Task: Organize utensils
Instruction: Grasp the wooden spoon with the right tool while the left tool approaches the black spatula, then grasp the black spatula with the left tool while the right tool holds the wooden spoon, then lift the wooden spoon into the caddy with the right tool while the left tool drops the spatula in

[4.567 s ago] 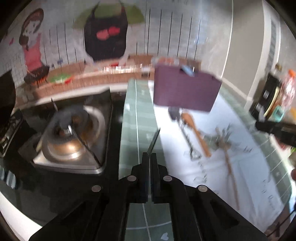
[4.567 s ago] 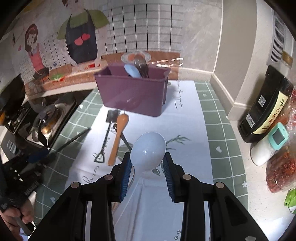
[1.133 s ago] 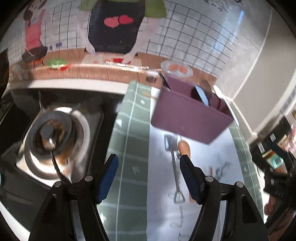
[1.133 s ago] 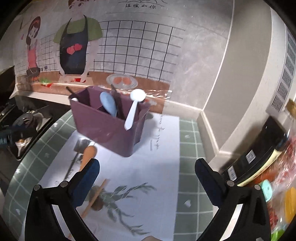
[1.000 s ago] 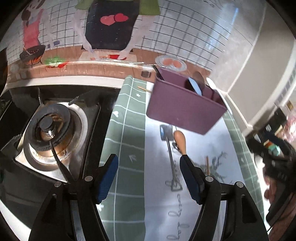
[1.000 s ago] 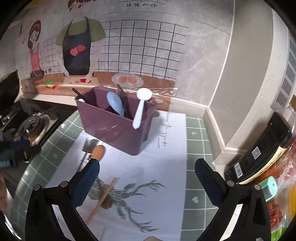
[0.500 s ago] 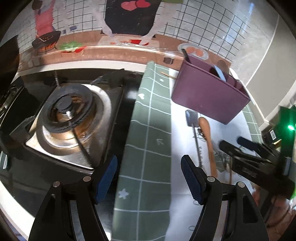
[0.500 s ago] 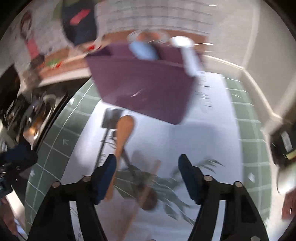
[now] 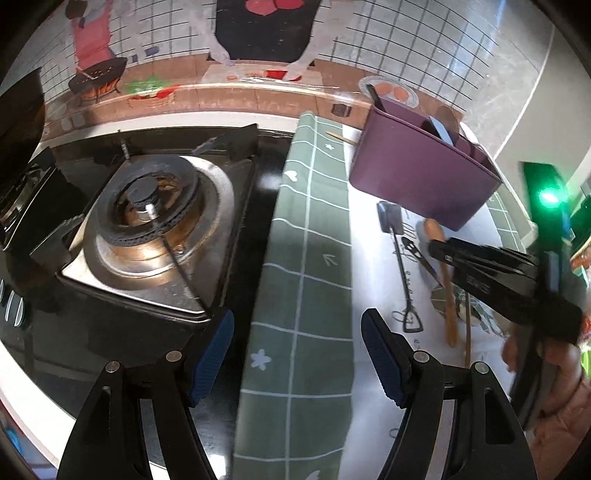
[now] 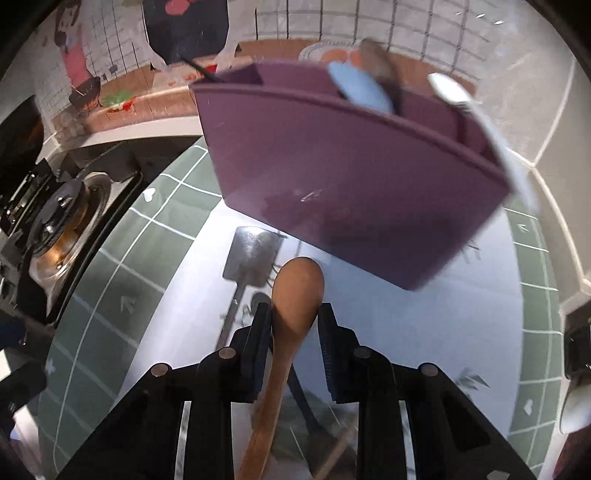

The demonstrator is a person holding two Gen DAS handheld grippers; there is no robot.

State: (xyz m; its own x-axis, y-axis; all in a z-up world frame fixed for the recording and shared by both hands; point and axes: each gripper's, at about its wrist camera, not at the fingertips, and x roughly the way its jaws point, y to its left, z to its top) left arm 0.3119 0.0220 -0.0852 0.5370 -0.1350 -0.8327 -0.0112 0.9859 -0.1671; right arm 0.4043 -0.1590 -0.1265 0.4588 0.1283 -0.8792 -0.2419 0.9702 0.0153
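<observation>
Desk (image 9: 295, 280): green grid-patterned mat with a white printed sheet (image 9: 369, 266) laid over its right part; gas stove (image 9: 147, 225) at 9 o'clock in the left wrist view; wall behind carries a cartoon cook mural (image 9: 258, 29) on tile. Purple utensil caddy (image 10: 351, 173) at 12 o'clock in the right wrist view, holding a pale blue spoon (image 10: 360, 90) and a white spoon (image 10: 452, 92) that leans over its right rim. Metal spatula (image 10: 251, 258) flat on the sheet just left of the wooden spoon (image 10: 297, 291). Right gripper (image 10: 294, 328): fingers narrowly apart, bracketing the wooden spoon's neck just behind the bowl; whether the pads press it cannot be told. Left gripper (image 9: 297, 354): fingers spread wide, holding nothing, over the mat's left edge.
</observation>
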